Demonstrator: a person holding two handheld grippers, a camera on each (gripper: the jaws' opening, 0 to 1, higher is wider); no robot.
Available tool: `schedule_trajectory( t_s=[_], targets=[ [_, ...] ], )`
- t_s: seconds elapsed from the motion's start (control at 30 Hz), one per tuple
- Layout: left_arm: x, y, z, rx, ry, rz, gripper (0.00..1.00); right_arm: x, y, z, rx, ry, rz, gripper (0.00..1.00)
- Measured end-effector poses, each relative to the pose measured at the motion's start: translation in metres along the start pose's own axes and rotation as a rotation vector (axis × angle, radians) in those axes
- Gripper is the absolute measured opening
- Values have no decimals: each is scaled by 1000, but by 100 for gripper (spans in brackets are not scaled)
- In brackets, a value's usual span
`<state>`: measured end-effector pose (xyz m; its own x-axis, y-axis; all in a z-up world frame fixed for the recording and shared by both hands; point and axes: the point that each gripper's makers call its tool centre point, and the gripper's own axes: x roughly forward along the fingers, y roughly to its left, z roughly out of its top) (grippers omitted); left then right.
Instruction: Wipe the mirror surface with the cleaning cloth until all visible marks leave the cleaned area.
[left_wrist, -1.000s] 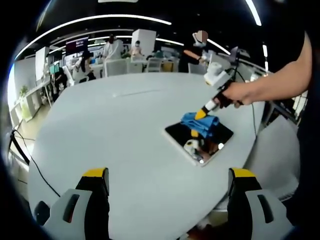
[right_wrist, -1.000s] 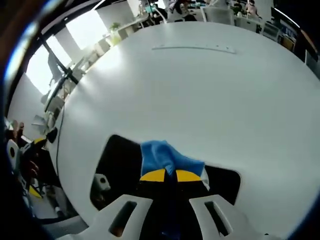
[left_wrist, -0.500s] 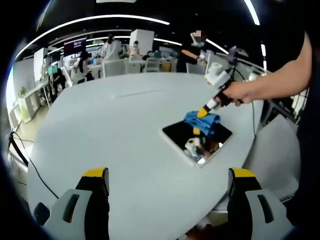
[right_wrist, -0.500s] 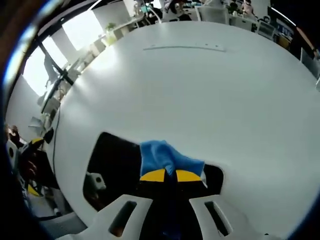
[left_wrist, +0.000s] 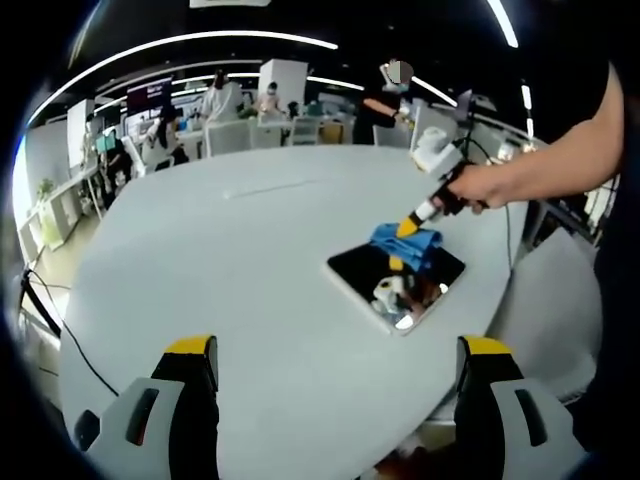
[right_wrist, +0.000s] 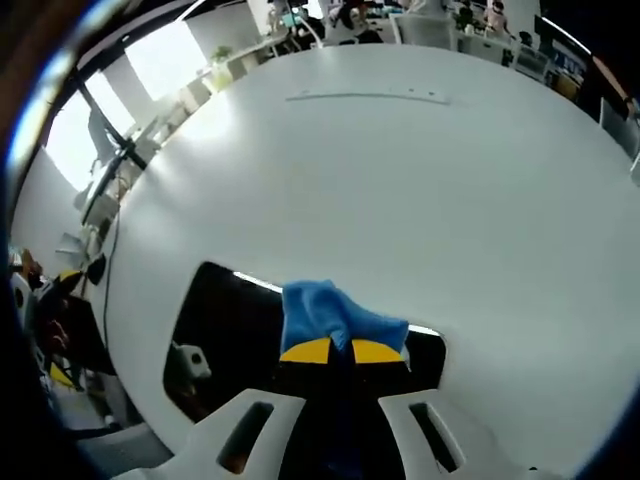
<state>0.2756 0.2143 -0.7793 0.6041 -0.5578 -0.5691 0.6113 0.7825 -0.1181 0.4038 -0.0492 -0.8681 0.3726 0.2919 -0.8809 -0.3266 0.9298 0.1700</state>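
A dark rectangular mirror (left_wrist: 380, 272) lies flat on the white table (left_wrist: 230, 270) toward its right side. A blue cleaning cloth (left_wrist: 406, 241) rests on the mirror's far end, and my right gripper (left_wrist: 408, 228), held by a hand, is shut on it. In the right gripper view the blue cloth (right_wrist: 318, 312) bunches just ahead of the closed yellow-tipped right gripper (right_wrist: 341, 350), pressed on the mirror (right_wrist: 225, 330). My left gripper (left_wrist: 335, 350) hangs open over the table's near edge, well short of the mirror, with nothing between its fingers.
The table's near edge (left_wrist: 470, 375) drops off just right of the mirror. A thin seam line (right_wrist: 365, 97) crosses the far tabletop. Desks, chairs and several people (left_wrist: 225, 100) fill the office behind. A cable (left_wrist: 45, 310) hangs off the table's left side.
The right gripper has slid the cloth a little toward the mirror's far end. The left gripper has stayed put and open.
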Motion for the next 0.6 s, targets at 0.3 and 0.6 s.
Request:
schedule_trajectory(
  t_s=[0.3,0.6],
  targets=[
    [0,-3,6,10,-13,7,100,-8,6,-17,6,-20,0,0],
    [5,-6,6,5,-38,32,100,-16,11,-32,7,-30,3,0]
  ],
)
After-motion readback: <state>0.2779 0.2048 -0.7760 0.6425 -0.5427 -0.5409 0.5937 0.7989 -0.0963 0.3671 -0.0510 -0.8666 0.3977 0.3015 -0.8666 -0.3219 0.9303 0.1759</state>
